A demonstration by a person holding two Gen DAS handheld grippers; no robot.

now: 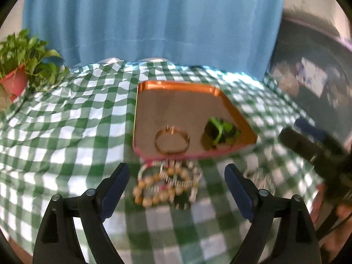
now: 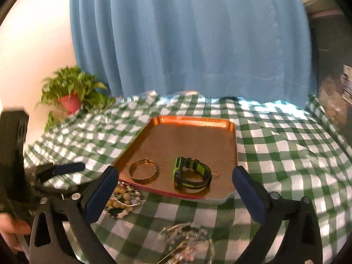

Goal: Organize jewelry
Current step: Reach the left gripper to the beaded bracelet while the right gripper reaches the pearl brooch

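A copper tray lies on the checked cloth. On it rest a gold bangle and a green-and-black watch. A heap of beaded bracelets lies on the cloth just in front of the tray. My left gripper is open above that heap, with nothing pressed between its pads. A silvery jewelry tangle lies nearer. My right gripper stands wide open and empty over the tray's near edge.
A potted green plant stands at the table's far left corner. A blue curtain hangs behind the table. The green-and-white checked cloth is wrinkled. A hand holds the left gripper at the left edge.
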